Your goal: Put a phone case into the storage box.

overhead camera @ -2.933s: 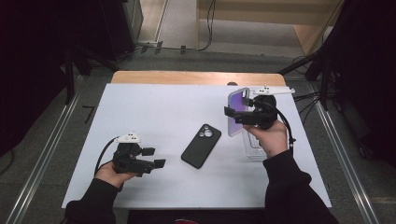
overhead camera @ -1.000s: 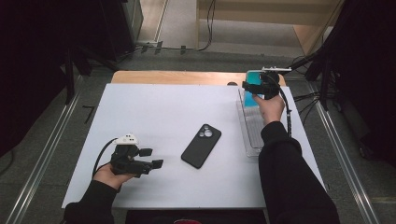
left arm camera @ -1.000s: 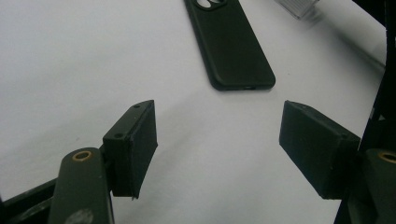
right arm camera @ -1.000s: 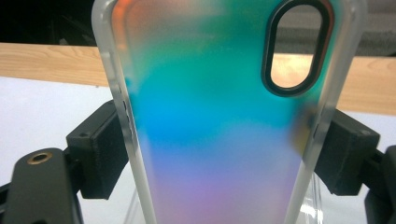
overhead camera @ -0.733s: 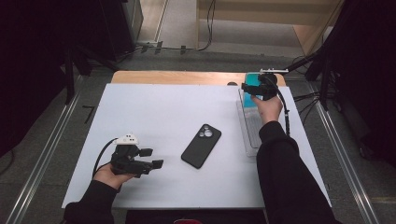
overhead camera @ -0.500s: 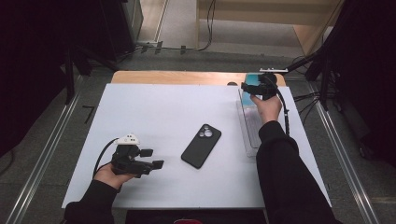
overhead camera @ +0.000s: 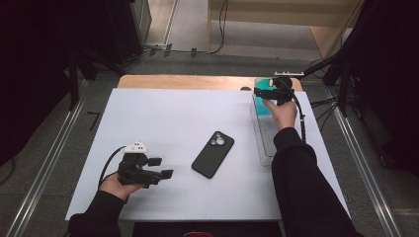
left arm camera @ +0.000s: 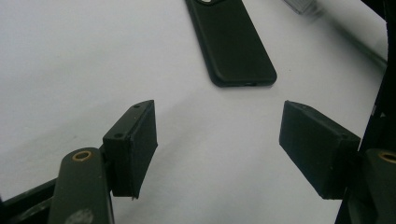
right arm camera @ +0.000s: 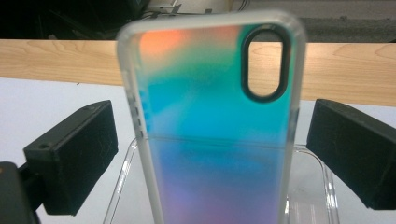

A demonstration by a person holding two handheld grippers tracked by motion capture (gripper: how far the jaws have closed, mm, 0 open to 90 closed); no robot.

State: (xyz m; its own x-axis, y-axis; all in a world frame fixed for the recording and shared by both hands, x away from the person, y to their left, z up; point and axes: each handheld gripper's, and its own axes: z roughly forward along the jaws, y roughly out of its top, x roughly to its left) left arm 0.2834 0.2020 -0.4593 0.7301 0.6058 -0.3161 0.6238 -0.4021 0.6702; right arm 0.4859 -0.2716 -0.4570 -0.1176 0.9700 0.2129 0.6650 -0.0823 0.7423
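An iridescent teal-and-purple phone case (right arm camera: 210, 121) stands upright at the far end of a clear tray (overhead camera: 267, 138) on the right of the table. My right gripper (overhead camera: 261, 93) sits around it. Its jaws have just been opening and now stand apart on either side of the case, with small gaps showing in the right gripper view. A black phone (overhead camera: 213, 154) lies face down mid-table. At the near left, my left gripper (overhead camera: 162, 168) rests open on the white surface with nothing between its fingers and points toward the black phone (left arm camera: 233, 42).
A white mat (overhead camera: 163, 113) covers the table, with a wooden strip (overhead camera: 188, 82) along its far edge. Cables trail from both grippers. Metal rails run along both sides of the table, and dark equipment stands beyond it.
The right hand carried the iridescent case from over the tray's middle to its far end, then spread its jaws off the case. The left hand and black phone stayed put.
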